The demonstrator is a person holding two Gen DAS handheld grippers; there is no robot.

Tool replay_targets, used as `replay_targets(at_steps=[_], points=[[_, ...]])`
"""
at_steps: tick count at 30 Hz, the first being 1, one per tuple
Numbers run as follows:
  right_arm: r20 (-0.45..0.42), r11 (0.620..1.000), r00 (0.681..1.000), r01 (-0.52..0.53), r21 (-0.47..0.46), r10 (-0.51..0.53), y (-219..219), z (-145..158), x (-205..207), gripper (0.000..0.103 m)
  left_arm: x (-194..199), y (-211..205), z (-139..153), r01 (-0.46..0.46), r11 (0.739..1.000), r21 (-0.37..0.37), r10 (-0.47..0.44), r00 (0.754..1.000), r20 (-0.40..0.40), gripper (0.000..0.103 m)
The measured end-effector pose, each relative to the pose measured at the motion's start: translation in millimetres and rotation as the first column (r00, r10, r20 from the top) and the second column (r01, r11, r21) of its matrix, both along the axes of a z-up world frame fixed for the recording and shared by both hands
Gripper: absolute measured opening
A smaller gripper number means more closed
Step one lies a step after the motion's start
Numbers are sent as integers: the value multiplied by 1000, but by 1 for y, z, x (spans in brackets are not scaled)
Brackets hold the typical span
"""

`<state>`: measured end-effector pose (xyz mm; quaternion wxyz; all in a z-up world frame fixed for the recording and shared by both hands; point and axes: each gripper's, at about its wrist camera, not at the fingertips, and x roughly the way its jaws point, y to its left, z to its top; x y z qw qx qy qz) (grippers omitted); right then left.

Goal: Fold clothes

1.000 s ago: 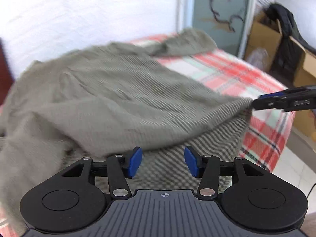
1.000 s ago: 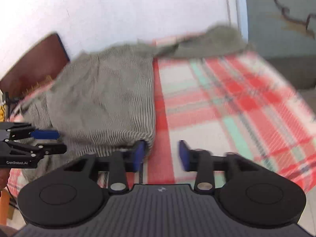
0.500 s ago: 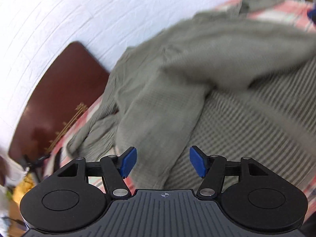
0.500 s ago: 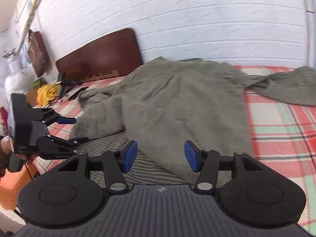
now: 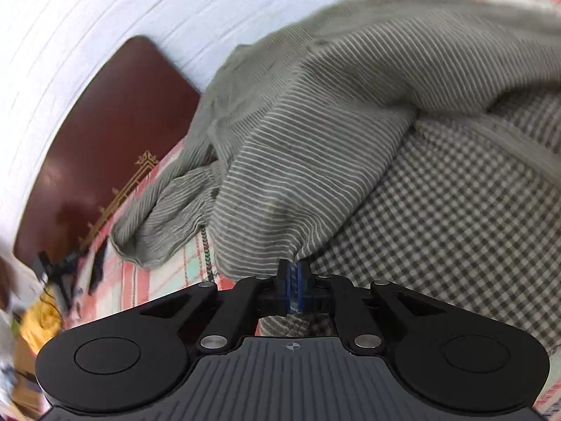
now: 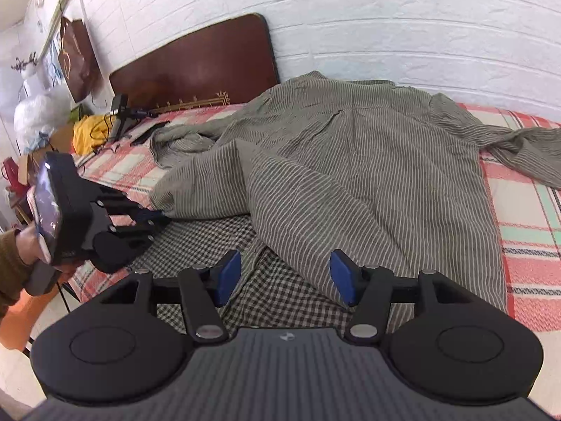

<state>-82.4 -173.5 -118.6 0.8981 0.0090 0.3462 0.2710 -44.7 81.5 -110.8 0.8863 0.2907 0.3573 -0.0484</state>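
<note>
One corner of the grey-green striped cloth shirt [image 5: 315, 161] is pinched by the closed left gripper [image 5: 293, 280]; the hem is just ahead of the empty, opening right gripper [image 6: 285, 277].

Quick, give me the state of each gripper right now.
Left gripper: jaws shut on the striped shirt at its edge.
Right gripper: jaws opening, pads not pressing the cloth lying between them.

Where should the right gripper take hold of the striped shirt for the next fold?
Probably the striped shirt by its near hem, where the cloth ends over the checked garment just ahead of the right gripper. Come in low from the bed's near edge: that corner lies loose and lifted, and the opening jaws have nothing between them. The left gripper already pinches the other corner.
</note>
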Motion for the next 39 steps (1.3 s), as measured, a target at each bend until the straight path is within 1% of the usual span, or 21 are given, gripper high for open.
replay_targets(at_steps=[1, 2, 3, 4, 8, 10, 11, 12, 13, 14, 15, 19, 21, 23, 24, 28, 30, 31, 34, 37, 39], points=[[10, 1000, 1000, -1, -24, 2, 2, -1, 1, 61, -4, 7, 10, -6, 998, -67, 6, 1000, 4, 0], [23, 999, 1000, -3, -50, 5, 4, -2, 1, 61, -10, 13, 20, -7, 990, -140, 9, 1000, 11, 0], [37, 997, 999, -14, -80, 17, 7, -3, 1, 61, -18, 20, 32, -7, 977, -212, 12, 1000, 20, 0], [52, 993, 998, -26, -111, 32, 10, -3, 0, 61, -25, 26, 41, -13, 966, -258, 22, 999, 32, 0], [110, 966, 989, -65, -250, 95, 27, -13, 0, 61, -55, 46, 72, -44, 925, -378, 81, 993, 82, 0], [138, 944, 983, -74, -320, 124, 35, -20, 2, 59, -60, 57, 79, -62, 905, -421, 105, 991, 79, 0], [150, 933, 979, -75, -351, 135, 38, -24, 3, 53, -60, 62, 80, -72, 896, -438, 115, 991, 73, 0], [156, 924, 977, -76, -376, 143, 40, -27, 5, 39, -60, 66, 79, -83, 892, -445, 125, 990, 66, 0], [153, 917, 977, -81, -391, 152, 41, -28, 7, 31, -60, 69, 77, -95, 891, -444, 135, 989, 59, 0], [146, 919, 979, -80, -386, 146, 40, -28, 9, 11, -61, 71, 75, -106, 890, -443, 144, 988, 53, 0], [138, 923, 981, -76, -377, 137, 38, -26, 11, 2, -61, 74, 73, -118, 889, -443, 154, 987, 46, 0], [155, 961, 985, -34, -273, 79, 17, -2, 9, 2, -62, 74, 62, -157, 897, -414, 177, 984, 11, 0], [151, 975, 985, -50, -215, 83, 5, 12, 3, 2, -64, 73, 56, -172, 903, -394, 184, 983, -5, 0], [146, 986, 985, -68, -155, 91, -8, 27, -4, 2, -65, 76, 51, -185, 902, -390, 191, 981, -23, 0], [140, 985, 984, -85, -148, 106, -11, 31, -8, 2, -65, 77, 49, -191, 901, -390, 194, 980, -32, 0], [85, 968, 984, -138, -208, 159, -7, 19, -11, 2, -69, 83, 42, -216, 897, -385, 211, 976, -55, 0], [35, 963, 986, -150, -223, 162, -5, 7, -6, 2, -70, 82, 38, -218, 907, -360, 209, 976, -66, 1], [17, 962, 987, -154, -226, 162, -4, 4, -5, 2, -71, 81, 35, -218, 913, -346, 207, 976, -71, 3], [-12, 957, 986, -164, -241, 166, -1, -3, -3, 2, -74, 74, 28, -195, 939, -283, 178, 980, -85, 27], [12, 955, 986, -157, -250, 165, -4, 1, -8, 6, -85, 62, 28, -123, 967, -224, 113, 992, -57, 28], [38, 949, 981, -174, -262, 191, -4, 6, -13, 10, -93, 53, 31, -64, 981, -184, 59, 998, -31, 32]])
